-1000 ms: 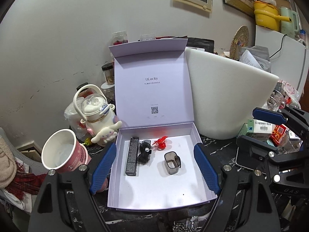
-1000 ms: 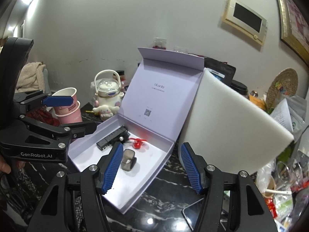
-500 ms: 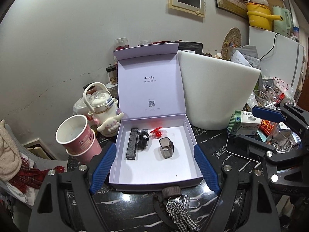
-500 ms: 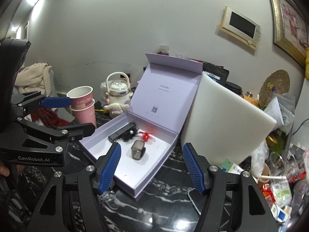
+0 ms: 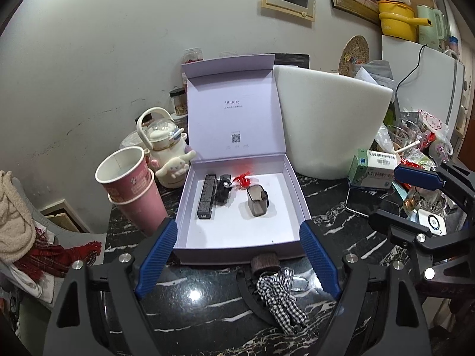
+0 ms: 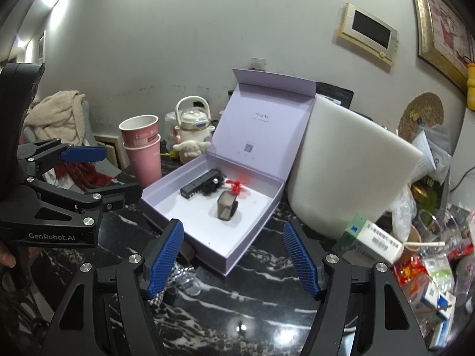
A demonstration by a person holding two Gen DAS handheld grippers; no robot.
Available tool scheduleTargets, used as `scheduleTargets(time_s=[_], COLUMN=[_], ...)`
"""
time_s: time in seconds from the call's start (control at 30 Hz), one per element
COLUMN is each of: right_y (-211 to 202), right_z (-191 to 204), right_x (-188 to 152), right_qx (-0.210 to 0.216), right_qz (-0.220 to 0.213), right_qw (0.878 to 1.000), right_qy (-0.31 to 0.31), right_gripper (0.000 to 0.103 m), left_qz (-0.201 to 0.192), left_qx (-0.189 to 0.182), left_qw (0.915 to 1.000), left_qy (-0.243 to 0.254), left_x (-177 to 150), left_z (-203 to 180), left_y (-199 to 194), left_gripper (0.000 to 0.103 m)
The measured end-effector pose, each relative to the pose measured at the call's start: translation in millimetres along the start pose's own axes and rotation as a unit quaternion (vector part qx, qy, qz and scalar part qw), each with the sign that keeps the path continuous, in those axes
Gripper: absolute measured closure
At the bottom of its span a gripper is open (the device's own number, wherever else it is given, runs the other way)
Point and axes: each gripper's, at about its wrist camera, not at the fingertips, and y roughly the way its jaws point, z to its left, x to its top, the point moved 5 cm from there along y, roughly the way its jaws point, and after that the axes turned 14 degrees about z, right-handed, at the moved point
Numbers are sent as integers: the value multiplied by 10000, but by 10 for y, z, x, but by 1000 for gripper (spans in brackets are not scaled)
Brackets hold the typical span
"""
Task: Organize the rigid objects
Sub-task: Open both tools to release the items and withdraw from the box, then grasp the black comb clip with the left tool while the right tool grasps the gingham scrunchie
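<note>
The open lilac box (image 5: 190,238) sits just ahead of your left gripper (image 5: 237,259), holding a black bar (image 5: 206,196), black clip (image 5: 223,190), red clip (image 5: 242,179) and smoky container (image 5: 257,200). Both grippers' jaws have just been opening, nothing between them; your right gripper (image 6: 233,259) is beside it.

Home: fridge (image 5: 421,89), cooking pot (image 5: 396,19), cluttered marble counter (image 5: 207,305).

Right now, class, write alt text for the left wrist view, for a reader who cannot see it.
An open lilac cardboard gift box, lid upright, sits on a black marbled counter and holds a black rectangular stick, a small red plastic clip and a smoky translucent cup-shaped holder. The open, empty left claw frames the box; stacked pink paper cups stand to its left.
</note>
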Motion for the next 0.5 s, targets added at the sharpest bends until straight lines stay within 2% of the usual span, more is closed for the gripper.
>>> scheduleTargets(time_s=[0.3, 0.5], right_y=[122, 251], right_z=[129, 271], right_x=[-234, -327], right_qx=[325, 429], right_qz=[232, 344], right_qw=[9991, 9984], right_qy=[169, 136], right_gripper=[32, 32], left_qz=[153, 339], left_qx=[-177, -151], left_qw=[9997, 9992], left_qy=[-28, -134], left_x=[-275, -451], left_z=[3, 45], left_y=[54, 144], left_gripper=[16, 16])
